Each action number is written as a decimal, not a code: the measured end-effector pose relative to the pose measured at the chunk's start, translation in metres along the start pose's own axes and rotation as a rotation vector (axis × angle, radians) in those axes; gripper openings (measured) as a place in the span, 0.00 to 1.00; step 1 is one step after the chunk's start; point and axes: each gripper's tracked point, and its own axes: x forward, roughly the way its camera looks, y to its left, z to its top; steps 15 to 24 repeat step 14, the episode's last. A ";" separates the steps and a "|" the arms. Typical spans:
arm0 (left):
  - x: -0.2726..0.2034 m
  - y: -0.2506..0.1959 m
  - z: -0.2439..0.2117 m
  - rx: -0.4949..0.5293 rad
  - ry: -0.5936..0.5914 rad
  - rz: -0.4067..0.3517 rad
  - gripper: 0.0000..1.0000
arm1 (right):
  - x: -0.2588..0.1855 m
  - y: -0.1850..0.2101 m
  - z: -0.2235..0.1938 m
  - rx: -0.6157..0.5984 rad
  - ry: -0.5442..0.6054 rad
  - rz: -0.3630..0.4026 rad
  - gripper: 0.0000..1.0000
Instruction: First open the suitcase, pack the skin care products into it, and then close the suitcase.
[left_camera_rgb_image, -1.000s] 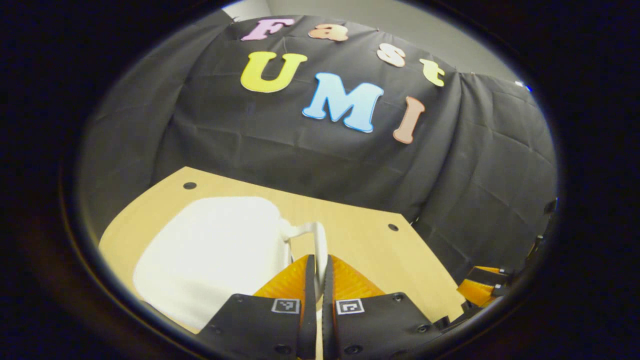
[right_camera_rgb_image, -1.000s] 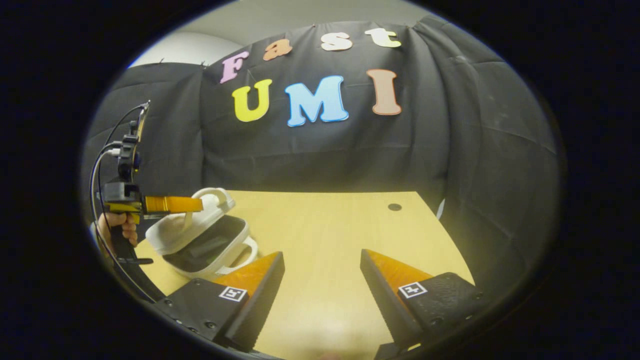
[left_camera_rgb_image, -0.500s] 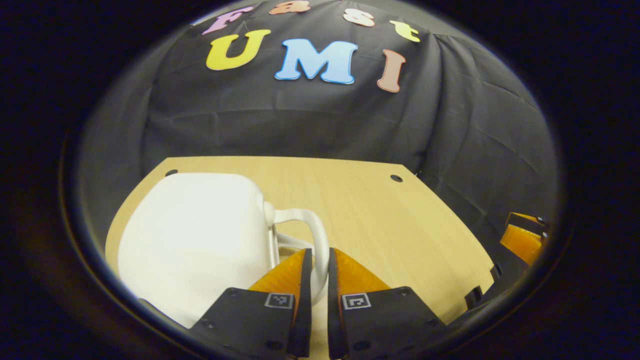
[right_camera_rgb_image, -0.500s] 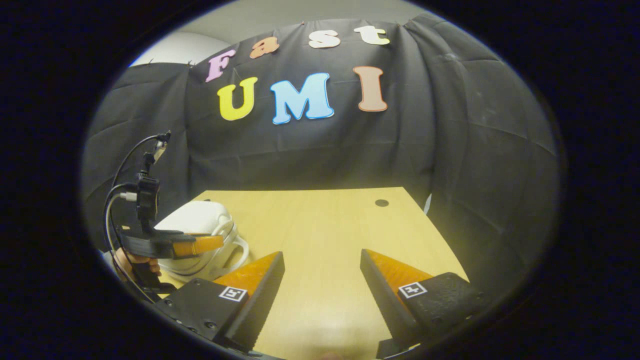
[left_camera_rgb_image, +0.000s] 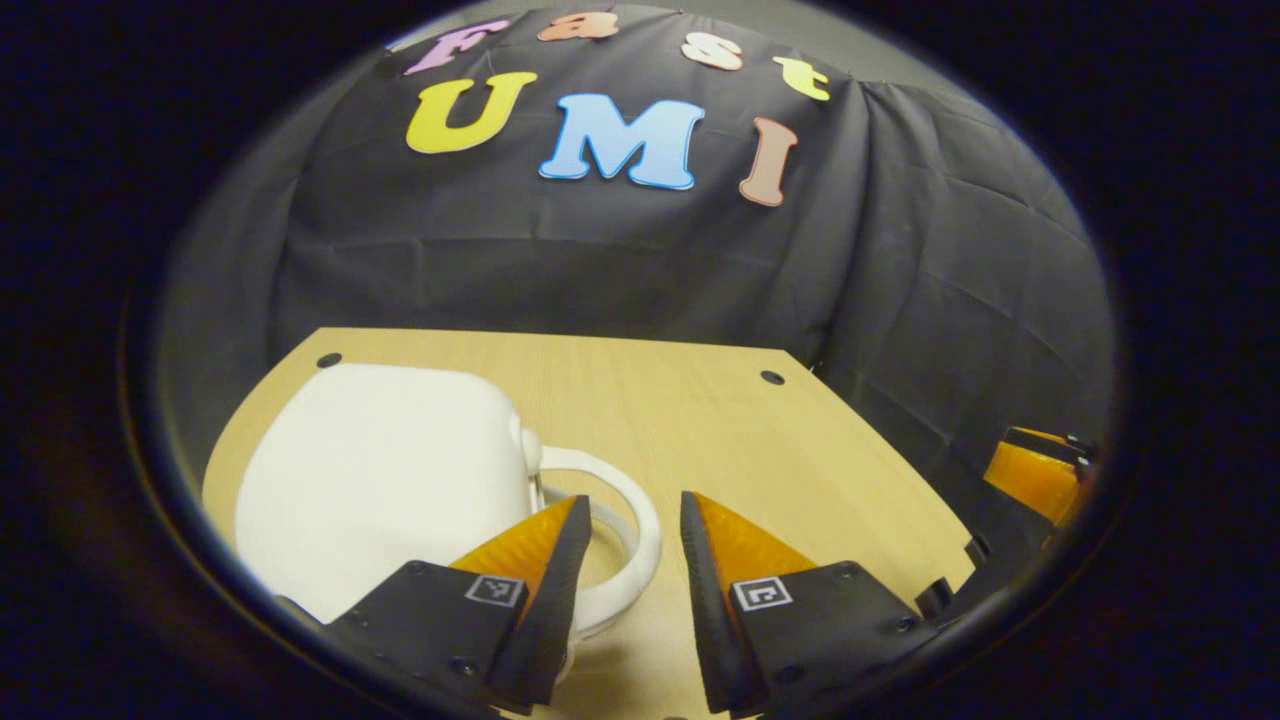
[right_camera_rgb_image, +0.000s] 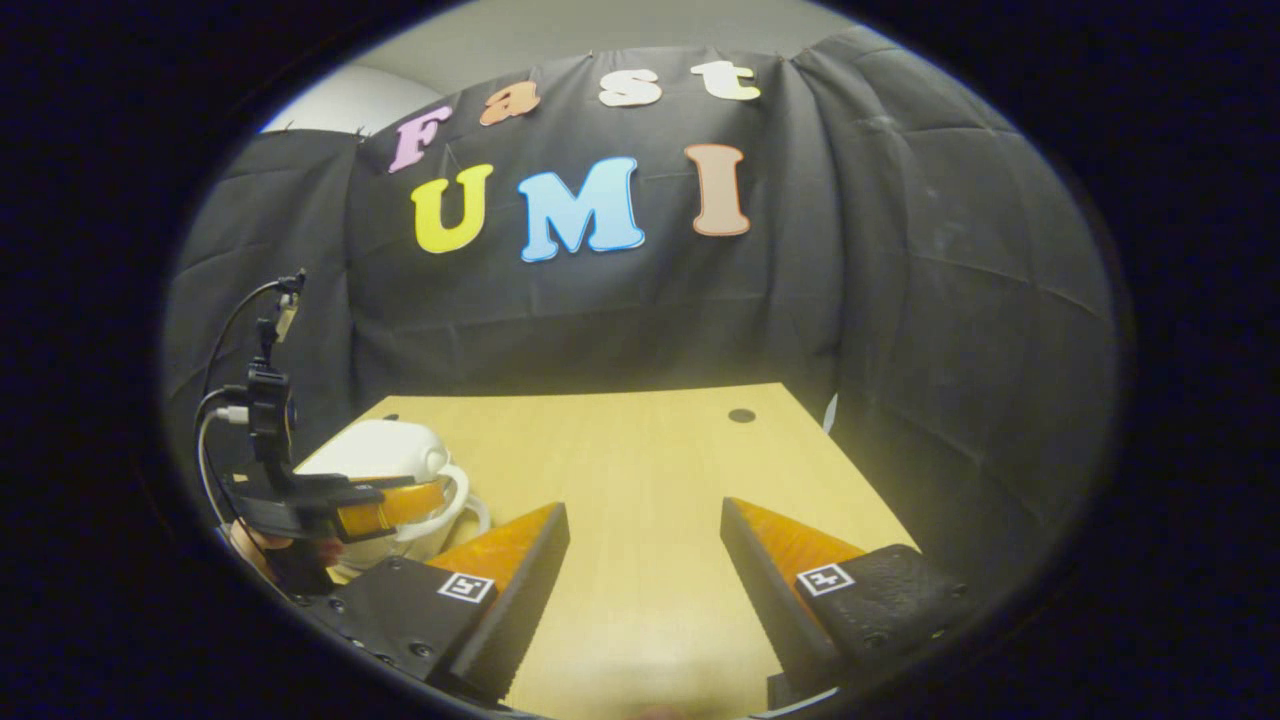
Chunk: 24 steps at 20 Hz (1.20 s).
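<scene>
Both tools are gaping: the left tool (left_camera_rgb_image: 630, 525) is straddling the shut white plastic suitcase's (left_camera_rgb_image: 385, 470) looped handle (left_camera_rgb_image: 625, 545) without pinching it; the right tool (right_camera_rgb_image: 645, 545) is hovering empty over the bare wooden desk (right_camera_rgb_image: 650, 450), well clear of the case. Lid down suits the task's closing end, though whether products are lying inside is hidden.

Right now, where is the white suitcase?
The white suitcase lies closed at the wooden table's left in the left gripper view, its handle between the open left gripper's fingers.

wooden table (right_camera_rgb_image: 640, 450), black cloth wall (right_camera_rgb_image: 900, 300)

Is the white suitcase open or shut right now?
Shut: the suitcase lid lies flat on its base, with both handles together.
</scene>
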 end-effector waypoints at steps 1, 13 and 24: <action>-0.010 -0.001 0.009 0.015 -0.034 0.013 0.66 | -0.003 0.000 0.005 -0.002 -0.017 -0.003 0.94; -0.136 -0.062 0.095 0.125 -0.488 0.300 0.92 | -0.031 -0.063 0.045 -0.035 -0.252 0.010 0.93; -0.139 -0.076 0.090 0.127 -0.491 0.318 0.91 | -0.032 -0.073 0.045 -0.031 -0.259 0.024 0.93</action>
